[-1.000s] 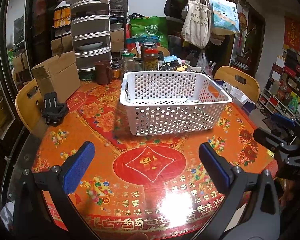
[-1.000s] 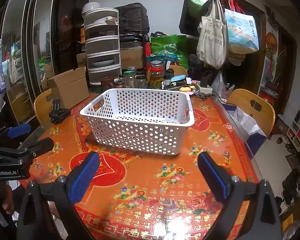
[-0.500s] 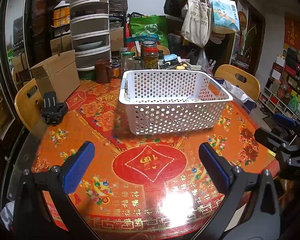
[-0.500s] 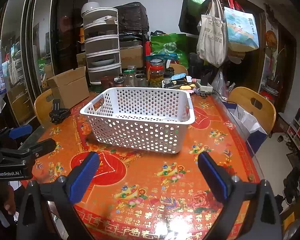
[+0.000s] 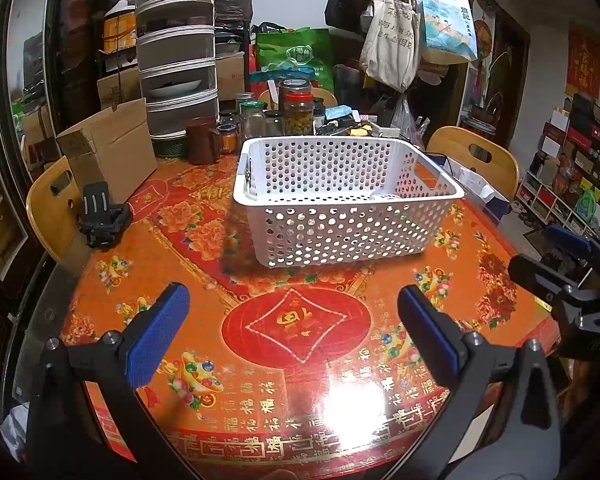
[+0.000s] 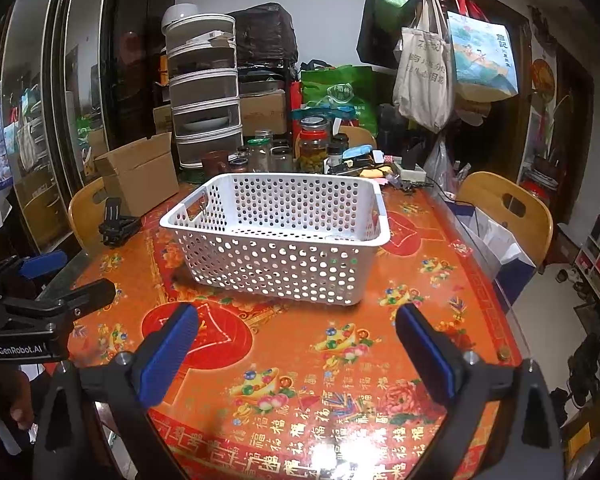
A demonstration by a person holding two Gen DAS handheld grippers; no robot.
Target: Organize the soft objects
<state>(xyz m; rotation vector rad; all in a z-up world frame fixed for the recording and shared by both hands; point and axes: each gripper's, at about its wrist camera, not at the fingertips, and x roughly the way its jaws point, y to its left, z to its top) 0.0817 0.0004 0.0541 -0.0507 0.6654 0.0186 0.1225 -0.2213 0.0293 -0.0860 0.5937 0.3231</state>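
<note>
Basket [image 5: 346, 200], white and full of holes, sits on the red and orange desk [image 5: 296, 328] in the middle of both frames, with jars [image 5: 298, 110] crowded behind it toward the top. Left tool [image 5: 292, 332] and right tool [image 6: 296, 348] each fill the bottom of their own frame, blue pads spread wide apart, pinching nothing, low over the desk and apart from the basket.

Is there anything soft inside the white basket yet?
No, the white basket shows only its bare perforated floor and walls, with nothing lying in it.
</note>
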